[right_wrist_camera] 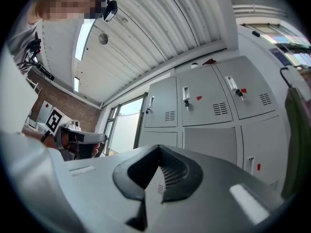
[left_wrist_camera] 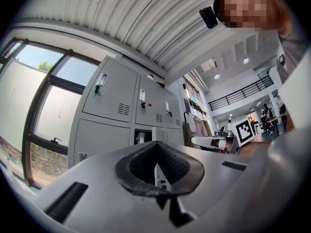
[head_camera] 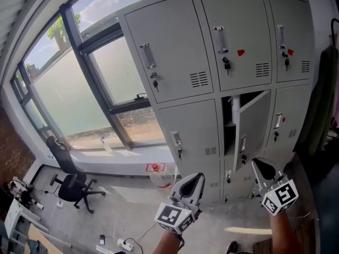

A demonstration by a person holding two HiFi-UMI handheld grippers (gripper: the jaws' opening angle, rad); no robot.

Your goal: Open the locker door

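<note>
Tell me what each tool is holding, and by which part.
Nothing is held. The left tool and the right tool each have their jaws together with nothing between them. Neither touches the half-open locker door.

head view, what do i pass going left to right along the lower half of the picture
Black office chair → red-and-white item below the window sill → left gripper → right gripper → dark green garment hanging at the right edge.

Matt grey metal locker (head_camera: 222,83), ribbed rubbery fingers (left_wrist_camera: 170,161)
</note>
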